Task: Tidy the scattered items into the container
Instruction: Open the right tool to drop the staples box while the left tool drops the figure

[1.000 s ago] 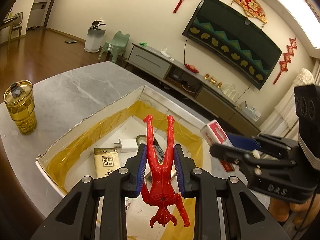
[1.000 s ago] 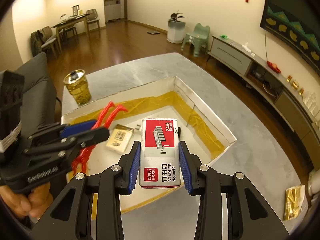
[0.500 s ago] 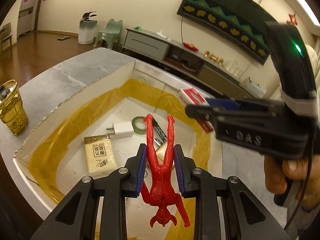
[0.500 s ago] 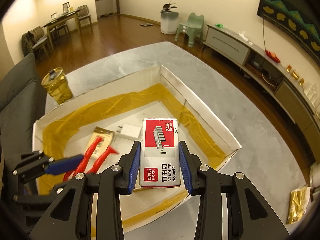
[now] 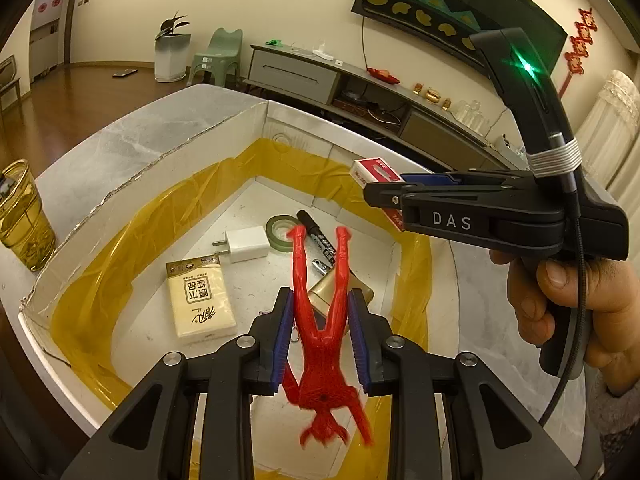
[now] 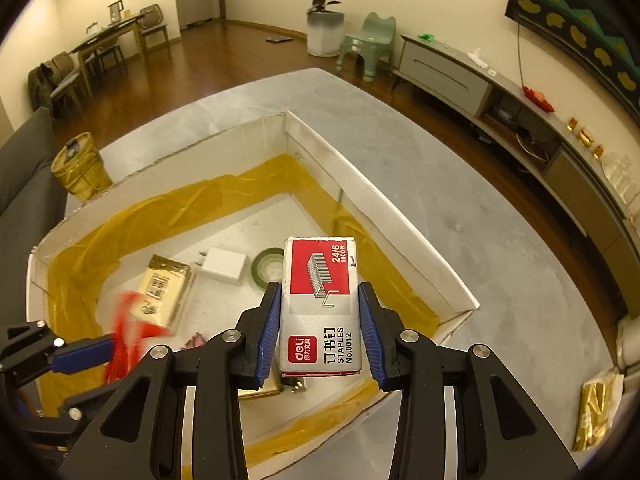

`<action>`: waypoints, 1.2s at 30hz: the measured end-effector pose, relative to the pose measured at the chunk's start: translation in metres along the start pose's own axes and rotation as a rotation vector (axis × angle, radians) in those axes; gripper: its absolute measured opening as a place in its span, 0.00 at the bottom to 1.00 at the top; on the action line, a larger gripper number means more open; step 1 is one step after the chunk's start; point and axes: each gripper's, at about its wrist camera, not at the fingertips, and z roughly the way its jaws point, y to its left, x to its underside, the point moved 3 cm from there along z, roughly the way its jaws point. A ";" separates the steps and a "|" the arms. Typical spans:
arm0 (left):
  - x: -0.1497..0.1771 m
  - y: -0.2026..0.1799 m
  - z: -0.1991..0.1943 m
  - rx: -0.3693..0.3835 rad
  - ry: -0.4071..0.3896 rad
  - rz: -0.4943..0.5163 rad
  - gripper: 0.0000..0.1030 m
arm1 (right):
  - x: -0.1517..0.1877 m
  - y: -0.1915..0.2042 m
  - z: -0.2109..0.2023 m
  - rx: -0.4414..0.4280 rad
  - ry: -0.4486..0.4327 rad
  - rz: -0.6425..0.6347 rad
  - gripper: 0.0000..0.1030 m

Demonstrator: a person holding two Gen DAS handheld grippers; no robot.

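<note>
My left gripper (image 5: 320, 298) is shut on a red toy figure (image 5: 320, 344), held head-down over the near part of the white, yellow-taped box (image 5: 200, 136). The figure's head end looks blurred. My right gripper (image 6: 320, 300) is shut on a red-and-silver staples box (image 6: 320, 280) above the box's near right side (image 6: 380, 208). The left wrist view shows the right gripper (image 5: 380, 190) side-on over the box's right wall, held by a hand (image 5: 568, 304), with the staples box (image 5: 374, 170) sticking out ahead of it. Low at the left of the right wrist view, the left gripper (image 6: 68, 360) shows with the blurred red figure (image 6: 128, 324).
In the box lie a tissue pack (image 5: 200, 296), a white charger (image 5: 244, 244), a green tape roll (image 5: 280, 228), a black marker (image 5: 320, 240) and a gold item. A golden tumbler (image 5: 20, 216) stands left of the box on the grey table. A gold foil packet (image 6: 596, 412) lies at the right.
Both grippers have moved in over the box and come lower, each still holding its item. The right gripper now crosses the left wrist view higher and closer. The red figure now looks blurred.
</note>
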 end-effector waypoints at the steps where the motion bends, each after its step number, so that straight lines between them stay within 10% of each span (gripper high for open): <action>1: 0.000 0.001 0.000 0.005 -0.001 -0.006 0.28 | 0.000 -0.001 0.000 0.002 0.000 -0.001 0.40; 36: -0.006 0.017 -0.035 0.024 -0.082 -0.085 0.28 | 0.028 0.032 -0.024 -0.013 0.054 -0.060 0.43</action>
